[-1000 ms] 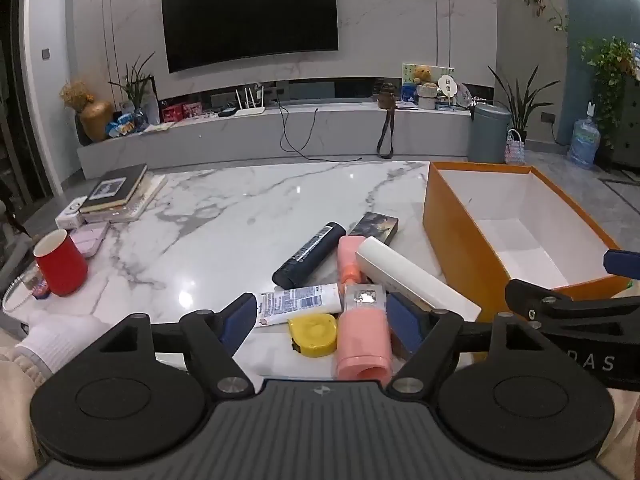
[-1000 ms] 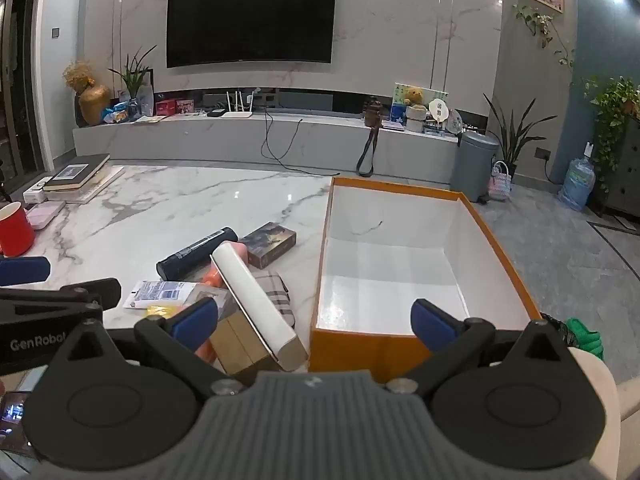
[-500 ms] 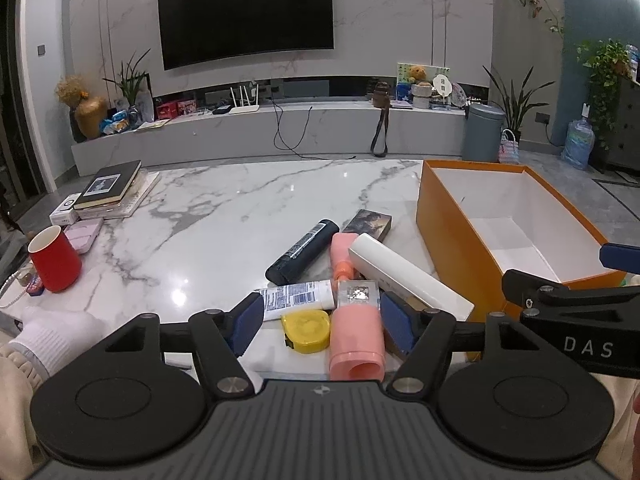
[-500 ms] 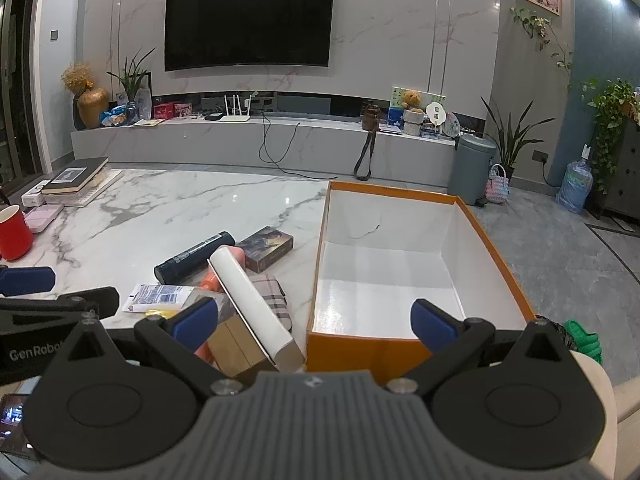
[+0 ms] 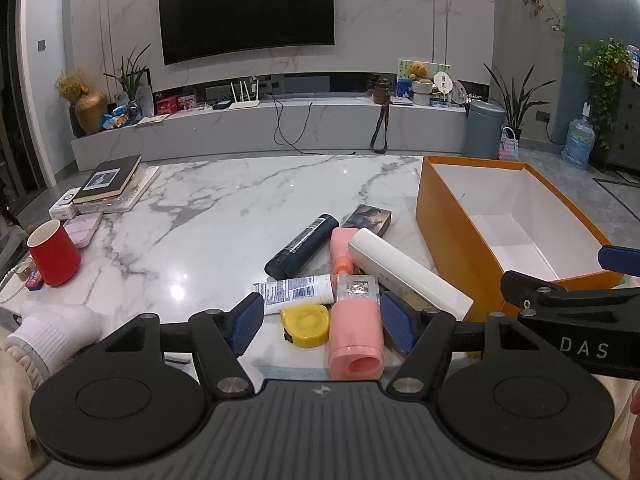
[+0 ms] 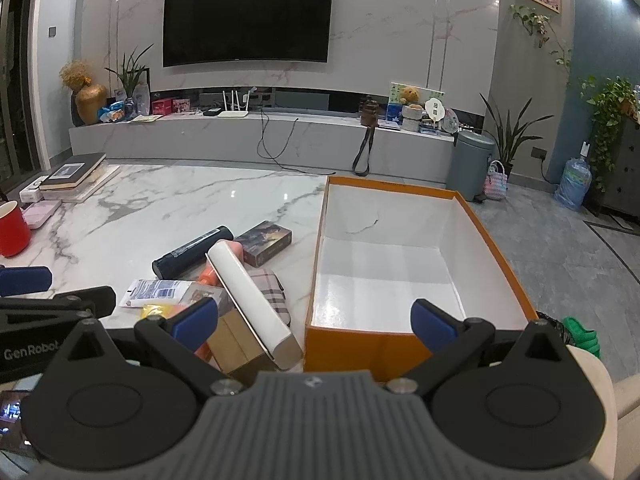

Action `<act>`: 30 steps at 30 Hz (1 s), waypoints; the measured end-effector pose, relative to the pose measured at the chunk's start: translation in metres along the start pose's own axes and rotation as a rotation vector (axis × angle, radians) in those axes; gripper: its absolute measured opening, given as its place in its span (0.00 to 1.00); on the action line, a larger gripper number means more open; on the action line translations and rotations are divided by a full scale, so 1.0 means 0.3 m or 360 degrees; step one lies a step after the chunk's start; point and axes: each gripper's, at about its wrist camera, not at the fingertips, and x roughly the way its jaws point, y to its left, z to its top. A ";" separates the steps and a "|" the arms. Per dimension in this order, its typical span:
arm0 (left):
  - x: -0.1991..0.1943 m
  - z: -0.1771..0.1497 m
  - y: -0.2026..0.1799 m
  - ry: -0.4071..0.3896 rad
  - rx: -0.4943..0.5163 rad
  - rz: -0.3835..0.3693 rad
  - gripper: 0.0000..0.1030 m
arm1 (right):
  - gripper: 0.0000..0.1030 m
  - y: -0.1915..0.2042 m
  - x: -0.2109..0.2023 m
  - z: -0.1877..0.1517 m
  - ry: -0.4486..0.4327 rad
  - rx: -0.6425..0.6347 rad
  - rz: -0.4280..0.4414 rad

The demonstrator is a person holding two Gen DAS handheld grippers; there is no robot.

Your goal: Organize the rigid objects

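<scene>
A pile of items lies on the marble table (image 5: pixel 224 216): a pink bottle (image 5: pixel 355 330), a yellow tape measure (image 5: pixel 306 325), a white tube (image 5: pixel 294 289), a dark bottle (image 5: pixel 302 245), a long white box (image 5: pixel 406 272) and a dark patterned box (image 5: pixel 367 219). My left gripper (image 5: pixel 322 322) is open, its jaws either side of the pink bottle and tape measure. An empty orange box (image 6: pixel 404 326) with a white inside stands to the right. My right gripper (image 6: pixel 316 318) is open and empty over the orange box's near left corner.
A red cup (image 5: pixel 54 258) stands at the table's left edge, with stacked books (image 5: pixel 110 182) and small pink and white cases behind it. A plaid pouch (image 6: pixel 266 294) and a brown box (image 6: pixel 236 346) lie under the long white box.
My left gripper has closed in a little toward the pink bottle, its jaws narrower. The right gripper has barely moved.
</scene>
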 end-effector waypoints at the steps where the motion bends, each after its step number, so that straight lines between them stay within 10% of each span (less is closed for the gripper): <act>1: 0.000 0.000 0.000 -0.0001 0.0001 0.0001 0.77 | 0.98 0.000 0.001 -0.001 0.0001 -0.0002 0.0000; 27: 0.093 -0.010 0.086 0.0160 0.0019 -0.0075 0.77 | 0.98 0.039 0.099 -0.002 0.0074 -0.0103 0.0172; 30: 0.132 -0.006 0.097 0.0250 0.0045 -0.0143 0.73 | 0.84 0.070 0.127 0.007 0.0126 -0.0181 0.0242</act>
